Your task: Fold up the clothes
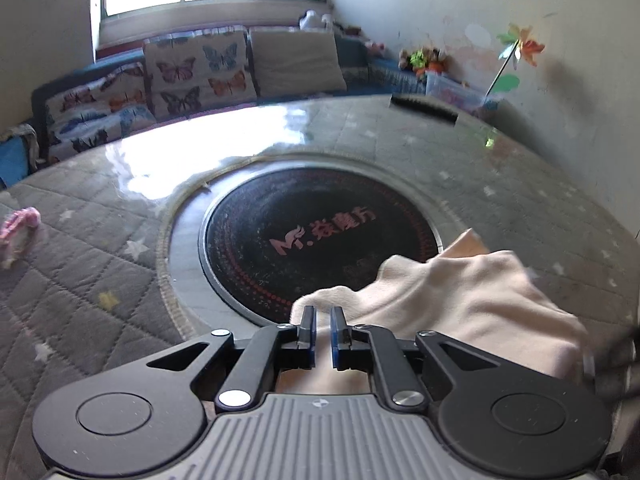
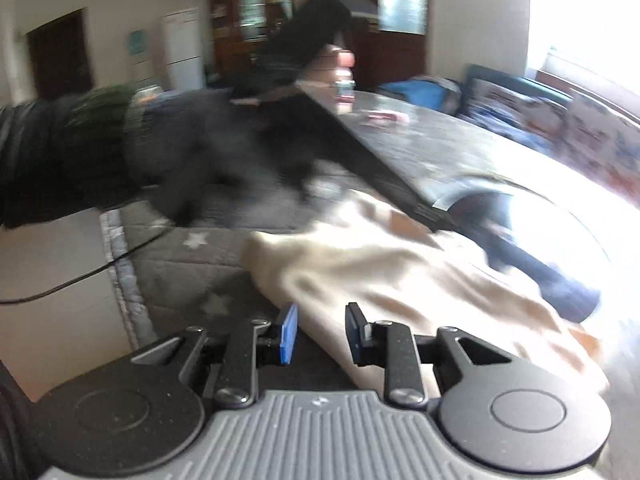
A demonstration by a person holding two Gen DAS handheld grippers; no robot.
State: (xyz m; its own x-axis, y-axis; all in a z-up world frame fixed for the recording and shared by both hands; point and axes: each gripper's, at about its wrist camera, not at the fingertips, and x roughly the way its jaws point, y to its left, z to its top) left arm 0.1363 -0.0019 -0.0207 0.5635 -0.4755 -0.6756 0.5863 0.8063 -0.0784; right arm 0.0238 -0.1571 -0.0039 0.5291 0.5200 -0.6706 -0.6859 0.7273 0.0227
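Observation:
A cream garment [image 1: 472,304] lies bunched on the round table, partly over the black centre disc [image 1: 320,240]. My left gripper [image 1: 323,318] sits at the garment's left end. Its jaws are nearly together, and the cloth rises to the fingertips and runs under them. In the right wrist view, which is blurred, the same garment [image 2: 400,276] spreads away from my right gripper [image 2: 322,326]. Those jaws stand apart over the near edge of the cloth, and the pads [image 2: 288,334] do not press on it.
The table has a grey quilted, star-patterned cover [image 1: 80,264] under glass. A pink item [image 1: 16,232] lies at its far left. A sofa with butterfly cushions [image 1: 192,72] stands behind. A person's dark-sleeved arm [image 2: 120,152] reaches across, and a black cable [image 2: 80,276] hangs off the table edge.

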